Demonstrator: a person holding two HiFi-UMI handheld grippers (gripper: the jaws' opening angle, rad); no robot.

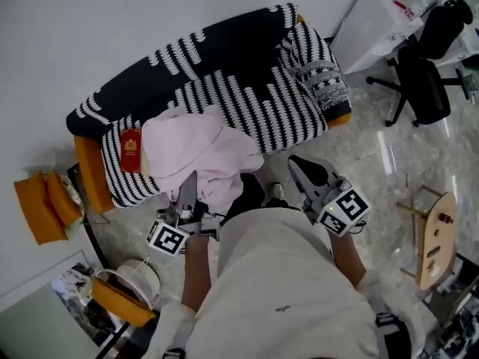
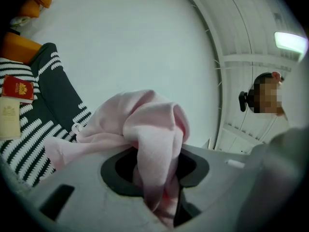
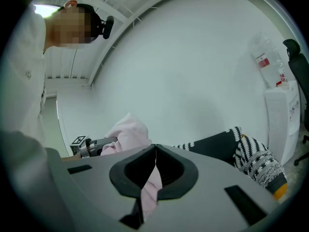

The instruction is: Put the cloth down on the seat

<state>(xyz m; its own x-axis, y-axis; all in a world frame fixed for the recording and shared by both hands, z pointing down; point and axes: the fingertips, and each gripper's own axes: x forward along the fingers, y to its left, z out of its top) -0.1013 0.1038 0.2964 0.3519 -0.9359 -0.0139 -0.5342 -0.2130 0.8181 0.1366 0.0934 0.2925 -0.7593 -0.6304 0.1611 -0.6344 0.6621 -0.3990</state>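
The pink cloth lies heaped on the left half of the seat of a sofa with a black cover striped in white. It is bunched in thick folds, and one part spills over the seat's front edge.

At that front edge the left tool is clamped on the cloth. In the left gripper view a thick fold runs down between its jaws, which stand partly apart around it, and the rest of the fabric billows up over the tips.

The right tool is further right along the front edge, level with the middle of the seat. Its jaws meet at the tips, and a narrow strip of the same pink fabric sits pinched in the slot between them. The head view does not show how that strip joins the heap.

A red booklet with a gold emblem lies at the left end of the seat, just beside the cloth. A grey patterned cushion is propped at the right end, well apart from the cloth. On the floor past the sofa's right end stands a black office chair.
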